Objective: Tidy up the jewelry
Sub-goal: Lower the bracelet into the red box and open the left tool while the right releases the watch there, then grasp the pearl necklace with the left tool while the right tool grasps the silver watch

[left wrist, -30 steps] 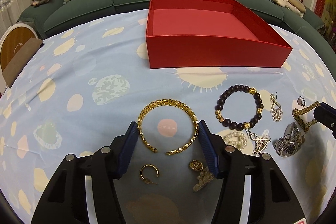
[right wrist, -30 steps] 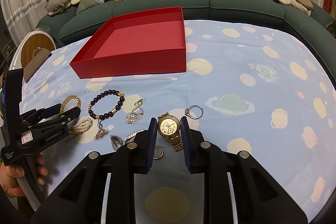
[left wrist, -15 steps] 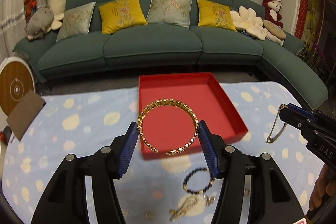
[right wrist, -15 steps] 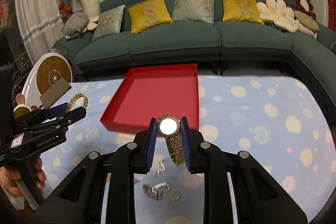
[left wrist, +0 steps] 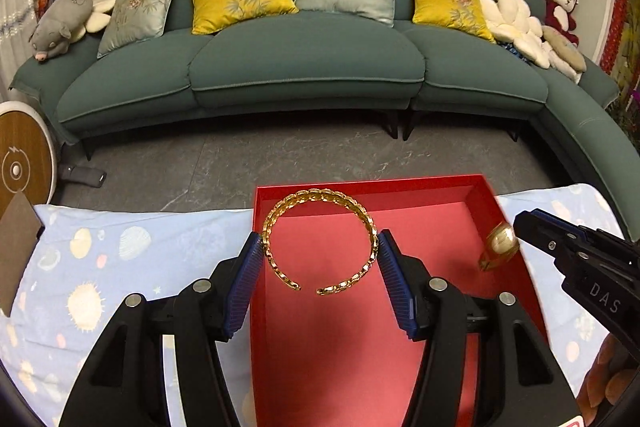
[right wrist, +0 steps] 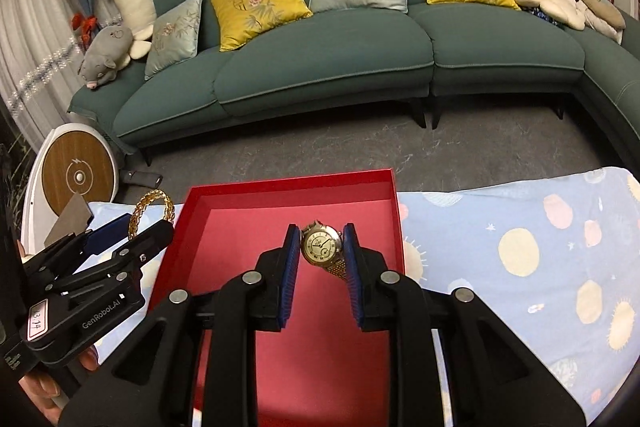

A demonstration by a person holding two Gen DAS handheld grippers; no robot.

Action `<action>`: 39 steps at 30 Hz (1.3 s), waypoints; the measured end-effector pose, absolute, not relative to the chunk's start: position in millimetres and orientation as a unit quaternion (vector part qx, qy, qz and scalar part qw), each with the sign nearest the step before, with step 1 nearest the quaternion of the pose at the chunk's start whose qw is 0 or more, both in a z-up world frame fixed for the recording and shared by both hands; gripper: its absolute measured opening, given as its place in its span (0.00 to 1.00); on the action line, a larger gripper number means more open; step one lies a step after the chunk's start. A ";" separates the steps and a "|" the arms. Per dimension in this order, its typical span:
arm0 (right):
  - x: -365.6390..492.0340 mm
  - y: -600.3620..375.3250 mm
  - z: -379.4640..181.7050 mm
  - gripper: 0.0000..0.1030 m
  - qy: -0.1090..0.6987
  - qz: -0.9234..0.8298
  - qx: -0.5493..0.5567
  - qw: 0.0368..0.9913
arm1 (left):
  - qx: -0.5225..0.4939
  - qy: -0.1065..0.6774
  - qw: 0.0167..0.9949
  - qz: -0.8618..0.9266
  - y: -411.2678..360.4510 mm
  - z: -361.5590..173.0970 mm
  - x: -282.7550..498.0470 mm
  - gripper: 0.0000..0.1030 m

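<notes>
My left gripper [left wrist: 320, 251] is shut on a gold open cuff bracelet [left wrist: 320, 197] and holds it above the open red box [left wrist: 360, 347]. My right gripper [right wrist: 322, 247] is shut on a gold watch [right wrist: 320, 247] with a pale dial, held above the same red box [right wrist: 240, 227]. The right gripper with the watch [left wrist: 500, 245] shows at the right of the left wrist view. The left gripper with the bracelet [right wrist: 154, 205] shows at the left of the right wrist view, by the box's left wall. The box's inside shows only red lining.
The box sits on a pale blue patterned cloth [left wrist: 120, 267] over the table [right wrist: 540, 247]. A green sofa [left wrist: 304, 67] with cushions stands beyond grey floor. A round wooden-faced device [right wrist: 76, 179] stands at the left. The other jewelry is out of view.
Both grippers lifted their pieces from the cloth and moved forward. They now hang over the red box, closer and lower than half a second ago.
</notes>
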State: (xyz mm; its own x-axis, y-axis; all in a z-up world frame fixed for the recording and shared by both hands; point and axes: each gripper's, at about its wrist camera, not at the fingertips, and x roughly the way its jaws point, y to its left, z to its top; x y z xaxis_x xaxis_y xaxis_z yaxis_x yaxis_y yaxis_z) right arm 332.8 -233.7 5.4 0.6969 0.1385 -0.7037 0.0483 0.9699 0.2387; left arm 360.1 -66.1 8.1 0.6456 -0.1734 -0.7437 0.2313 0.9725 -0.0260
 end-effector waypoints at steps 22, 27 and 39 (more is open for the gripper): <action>264.2 -251.2 27.8 0.34 0.345 0.014 0.098 0.934 | 0.011 0.392 0.915 -0.099 -49.2 31.9 329.9 0.76; 194.2 -252.5 56.0 0.48 0.318 0.016 0.093 0.943 | 0.032 0.364 0.926 -0.099 -25.6 65.3 251.5 0.76; 46.0 -223.7 5.1 0.50 0.351 0.043 0.088 0.931 | 0.030 0.403 0.909 -0.105 13.9 16.8 96.6 0.76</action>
